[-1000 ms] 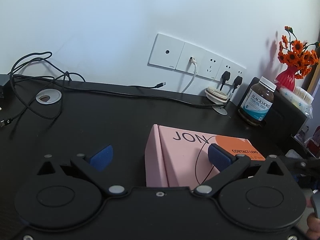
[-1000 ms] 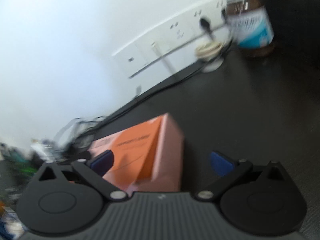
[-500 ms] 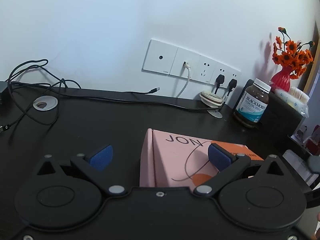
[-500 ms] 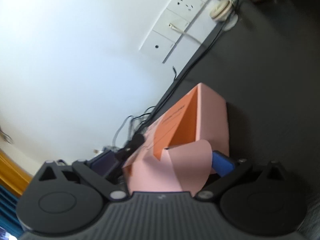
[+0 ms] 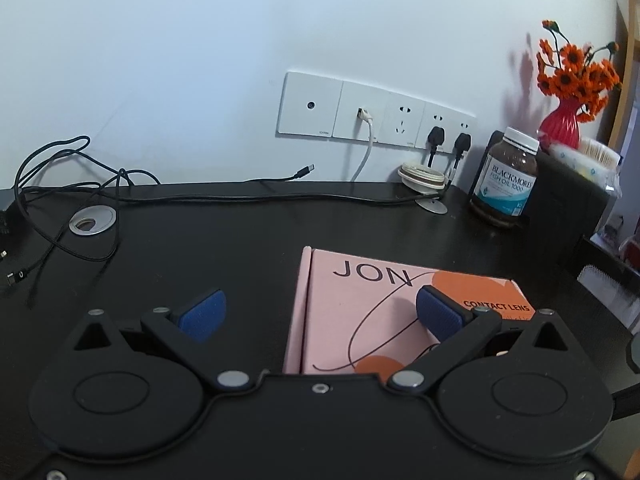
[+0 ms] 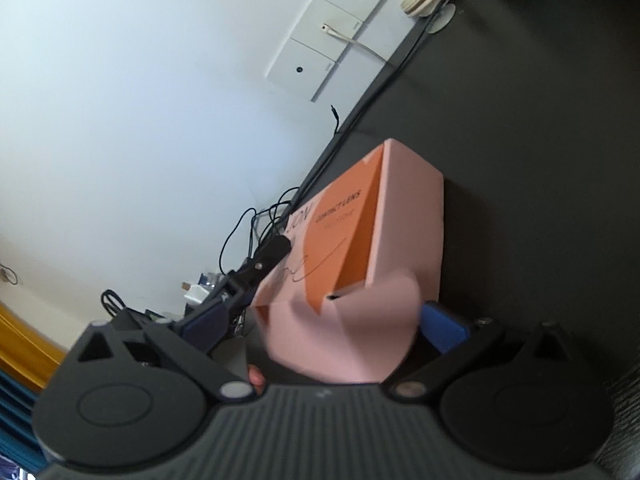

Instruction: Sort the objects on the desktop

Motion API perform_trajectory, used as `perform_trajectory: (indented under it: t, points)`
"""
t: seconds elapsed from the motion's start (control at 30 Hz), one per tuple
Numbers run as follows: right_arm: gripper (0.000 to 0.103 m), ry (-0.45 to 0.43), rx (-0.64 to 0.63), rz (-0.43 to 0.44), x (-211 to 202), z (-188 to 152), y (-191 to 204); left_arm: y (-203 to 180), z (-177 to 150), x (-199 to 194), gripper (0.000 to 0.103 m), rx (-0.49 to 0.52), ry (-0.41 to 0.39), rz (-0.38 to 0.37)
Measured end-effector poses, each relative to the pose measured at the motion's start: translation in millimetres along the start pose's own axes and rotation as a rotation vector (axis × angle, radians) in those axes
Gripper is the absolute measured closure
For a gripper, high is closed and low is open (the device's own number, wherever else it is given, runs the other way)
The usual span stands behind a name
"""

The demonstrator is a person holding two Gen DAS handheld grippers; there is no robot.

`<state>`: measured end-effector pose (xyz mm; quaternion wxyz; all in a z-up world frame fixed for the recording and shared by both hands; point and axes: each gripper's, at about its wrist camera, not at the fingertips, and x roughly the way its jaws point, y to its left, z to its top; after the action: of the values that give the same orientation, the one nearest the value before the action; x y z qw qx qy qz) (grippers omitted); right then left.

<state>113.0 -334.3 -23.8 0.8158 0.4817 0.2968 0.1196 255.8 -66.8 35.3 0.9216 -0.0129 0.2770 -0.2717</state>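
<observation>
Pink box [image 6: 404, 220] between right tool [image 6: 324, 326] fingers

Even soft daylight, strong fisheye bending at edges, slight blur at right wrist

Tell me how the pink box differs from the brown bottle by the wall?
The pink box lies flat mid-desk with an end flap open; the brown bottle stands upright at the back, white cap on. The box is matte card printed JON and CONTACT LENS; the bottle is glossy, with a blue-and-white fish oil label. Both rest on the black desk.
</observation>
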Motion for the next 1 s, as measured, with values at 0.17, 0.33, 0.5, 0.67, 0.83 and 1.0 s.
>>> perform_trajectory:
  t: [0.17,0.33,0.5,0.67,0.83,1.0]
  points:
    - [0.001,-0.037,-0.103,-0.123,4,-1,9,6,-2,3,0.0,-0.018,0.012,-0.023]
    - [0.001,-0.071,-0.231,-0.24,14,-5,19,6,-2,2,0.0,-0.024,0.014,-0.023]
    - [0.001,-0.087,-0.346,-0.319,33,-11,29,5,2,0,0.0,-0.016,0.014,-0.006]
    - [0.001,-0.082,-0.486,-0.345,48,-23,41,17,4,-1,0.0,-0.05,0.012,0.021]
    - [0.001,-0.082,-0.541,-0.379,52,-21,44,21,2,6,0.0,-0.068,0.029,0.005]
    - [0.001,-0.076,-0.542,-0.392,51,-13,45,19,0,7,0.0,-0.071,0.016,0.001]
